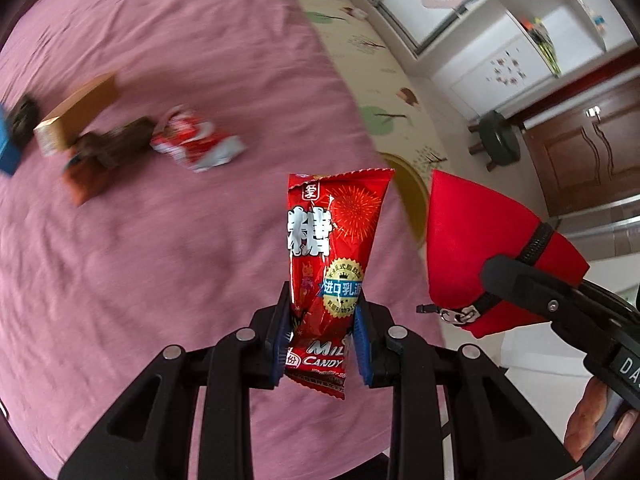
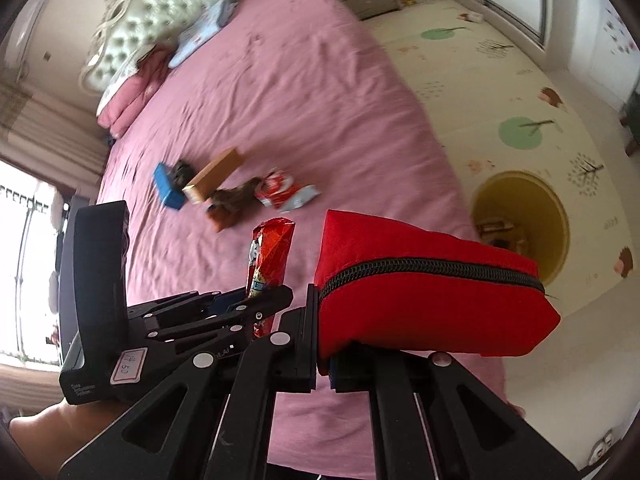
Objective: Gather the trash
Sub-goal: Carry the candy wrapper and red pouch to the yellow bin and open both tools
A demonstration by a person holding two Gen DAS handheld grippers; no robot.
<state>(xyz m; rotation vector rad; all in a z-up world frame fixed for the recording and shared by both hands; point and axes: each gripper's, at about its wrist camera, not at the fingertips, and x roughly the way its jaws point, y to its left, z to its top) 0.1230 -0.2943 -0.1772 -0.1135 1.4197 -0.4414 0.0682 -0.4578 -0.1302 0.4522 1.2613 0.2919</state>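
The left gripper (image 1: 322, 332) is pointing steeply downward, its blue pads clamping a red candy wrapper (image 1: 332, 240). Just beside it, the right gripper (image 2: 322, 344) is angling downward too, pinching one end of a red zip pouch (image 2: 428, 284).

Both your wrist cameras look steeply down over the pink bed (image 1: 160, 240) from close above, sharing its scattered litter (image 2: 240, 188).

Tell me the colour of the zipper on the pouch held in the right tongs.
Black, on a red pouch; clearest in the right wrist view.
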